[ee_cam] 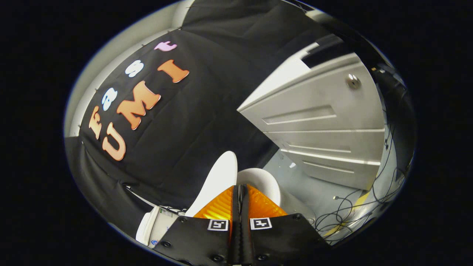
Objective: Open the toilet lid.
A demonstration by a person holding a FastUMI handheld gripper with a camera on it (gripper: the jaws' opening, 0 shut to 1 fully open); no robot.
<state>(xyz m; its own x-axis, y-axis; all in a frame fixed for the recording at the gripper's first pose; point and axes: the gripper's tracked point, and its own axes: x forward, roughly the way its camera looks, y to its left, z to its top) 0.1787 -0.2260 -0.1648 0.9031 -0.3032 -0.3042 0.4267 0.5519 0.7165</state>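
Note:
The white toilet lid (218, 181) stands raised, just ahead of my fingers and a little to their left, leaning toward the black cloth wall. Beside it, the white seat and bowl rim (263, 184) curve away behind the fingertips. The toilet's tank (155, 226) sits at the foot of the lid, against the cloth. My gripper (240, 190) is shut, its two fingers pressed together with nothing between them. The fingers hide the lower part of the lid and bowl, so I cannot tell whether they touch the lid. The whole view is tilted.
A white cabinet (325, 122) with several drawer fronts and a round metal knob (353, 81) stands beyond the toilet on the right. Loose black cables (347, 210) lie on the pale floor (295, 173) between cabinet and toilet.

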